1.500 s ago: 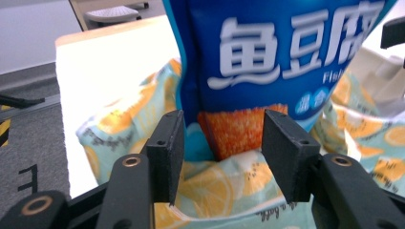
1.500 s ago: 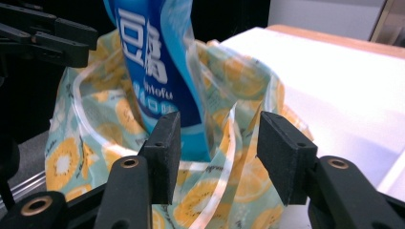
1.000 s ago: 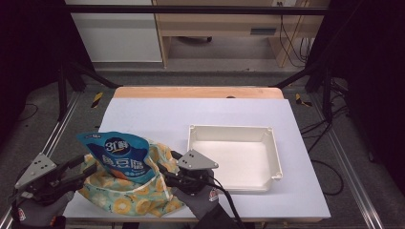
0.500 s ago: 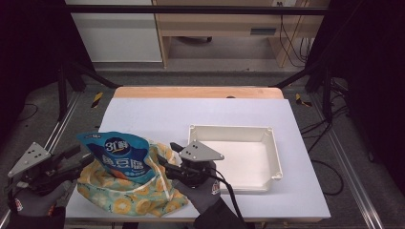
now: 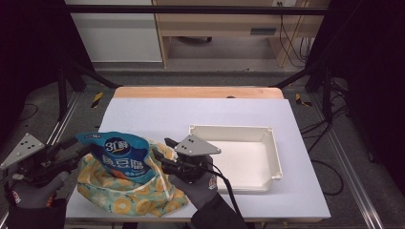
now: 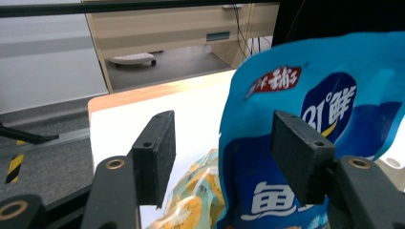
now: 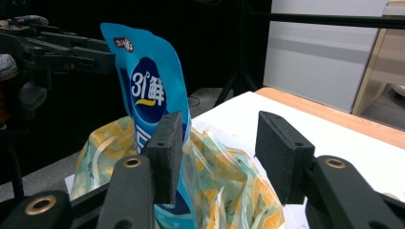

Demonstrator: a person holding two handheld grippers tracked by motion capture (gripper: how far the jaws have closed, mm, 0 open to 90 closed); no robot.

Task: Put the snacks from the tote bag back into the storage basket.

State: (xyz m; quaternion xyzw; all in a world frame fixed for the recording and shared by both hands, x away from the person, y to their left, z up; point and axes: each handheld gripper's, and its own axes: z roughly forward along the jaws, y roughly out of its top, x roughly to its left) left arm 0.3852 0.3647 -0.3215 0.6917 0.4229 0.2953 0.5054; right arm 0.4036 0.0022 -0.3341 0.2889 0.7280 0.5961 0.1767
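Observation:
A blue snack pouch (image 5: pixel 119 155) (image 6: pixel 334 119) (image 7: pixel 148 90) stands upright inside a yellow-patterned bag (image 5: pixel 124 200) (image 6: pixel 196 200) (image 7: pixel 224 191) at the table's front left. My left gripper (image 5: pixel 79 149) (image 6: pixel 227 157) is at the bag's left side, jaws open, with the pouch's edge between them and no pad pressing on it. My right gripper (image 5: pixel 162 151) (image 7: pixel 222 157) is at the bag's right side. Its jaws have just been closing and still stand apart, with the bag's thin rim between them. The left gripper (image 7: pixel 62 47) also shows behind the pouch in the right gripper view.
A white rectangular tray (image 5: pixel 229 128) sits to the right of the bag on the white table top (image 5: pixel 191 109). Beyond the wooden far edge (image 5: pixel 191 91) stand a desk and black frame posts. The person's gloved hands enter from the front edge.
Both grippers have risen at the sides of the bag, and the left gripper's grey plate has shifted further left. The pouch and bag stay in place.

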